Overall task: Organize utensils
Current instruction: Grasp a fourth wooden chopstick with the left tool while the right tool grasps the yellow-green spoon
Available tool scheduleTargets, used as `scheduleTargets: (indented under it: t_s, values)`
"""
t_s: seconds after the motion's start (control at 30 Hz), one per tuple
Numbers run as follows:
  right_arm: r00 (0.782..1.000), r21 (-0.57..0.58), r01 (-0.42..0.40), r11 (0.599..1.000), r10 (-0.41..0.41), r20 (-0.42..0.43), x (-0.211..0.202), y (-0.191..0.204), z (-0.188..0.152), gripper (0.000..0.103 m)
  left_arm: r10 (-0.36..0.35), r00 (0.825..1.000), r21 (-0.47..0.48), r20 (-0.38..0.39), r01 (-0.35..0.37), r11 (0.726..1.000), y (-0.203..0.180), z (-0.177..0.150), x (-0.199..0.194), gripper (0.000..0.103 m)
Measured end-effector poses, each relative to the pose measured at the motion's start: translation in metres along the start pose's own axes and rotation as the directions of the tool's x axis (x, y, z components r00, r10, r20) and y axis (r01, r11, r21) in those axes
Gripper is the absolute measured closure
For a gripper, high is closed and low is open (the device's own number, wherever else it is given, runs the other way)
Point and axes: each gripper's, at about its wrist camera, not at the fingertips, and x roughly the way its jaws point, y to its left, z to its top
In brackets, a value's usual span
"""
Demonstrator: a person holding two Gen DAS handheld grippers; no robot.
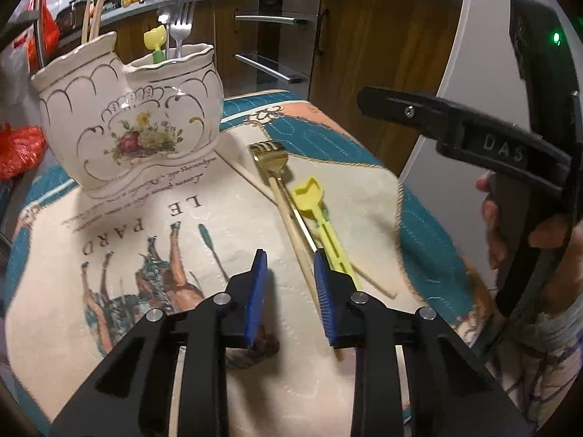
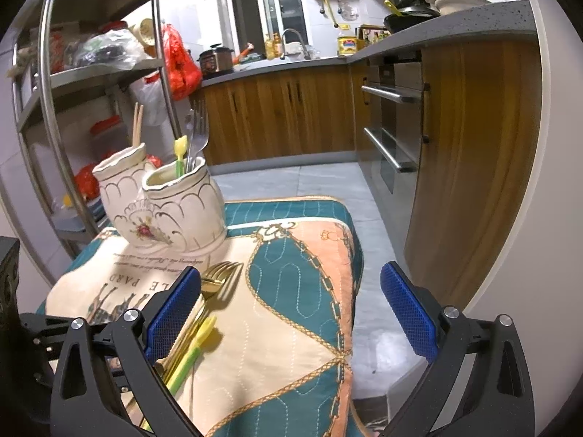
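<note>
A cream two-pot ceramic holder point(image 1: 135, 120) with flowers stands on the cloth; it also shows in the right wrist view point(image 2: 164, 207). Its left pot holds chopsticks point(image 1: 93, 14), its right pot a steel fork point(image 1: 181, 18) and a yellow-green plastic piece point(image 1: 156, 42). On the cloth lie a gold fork point(image 1: 271, 156), a wooden chopstick point(image 1: 295, 236) and a yellow plastic shovel point(image 1: 320, 215). My left gripper point(image 1: 289, 291) is open, low over the cloth, its right pad next to the chopstick. My right gripper point(image 2: 291, 313) is wide open above the gold fork point(image 2: 218, 276) and shovel point(image 2: 200, 342).
The printed cloth point(image 1: 153, 218) covers a small quilted table point(image 2: 302, 276) whose right edge drops to the tiled floor. Wooden cabinets point(image 2: 291, 113) and an oven stand behind. A metal shelf rack point(image 2: 73, 83) stands at the left. The right tool's body point(image 1: 473, 134) hovers at the right.
</note>
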Motion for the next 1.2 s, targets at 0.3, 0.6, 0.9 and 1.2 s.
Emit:
scheduleTargets:
  t_s: [0.3, 0.6, 0.9, 1.2]
  values:
    - [0.999, -0.025, -0.023, 0.999, 0.023, -0.022, 0.004, 0.006, -0.004, 0.005, 0.022, 1.0, 0.011, -0.021, -0.022, 1.0, 0.006, 0.01, 0.014, 0.096]
    - [0.988, -0.088, -0.104, 0.991, 0.094, -0.12, 0.016, 0.028, -0.013, 0.032, 0.043, 0.999, 0.003, 0.003, -0.043, 0.999, 0.031, -0.002, -0.005, 0.098]
    - [0.953, -0.07, -0.206, 0.976, 0.184, -0.24, 0.028, 0.041, -0.023, 0.065, 0.106, 0.994, -0.052, 0.026, -0.105, 0.993, 0.072, -0.024, -0.031, 0.098]
    - [0.923, -0.053, -0.254, 0.966, 0.226, -0.31, 0.04, 0.048, -0.03, 0.077, 0.056, 0.998, -0.043, -0.012, -0.057, 0.997, 0.073, -0.03, -0.029, 0.092]
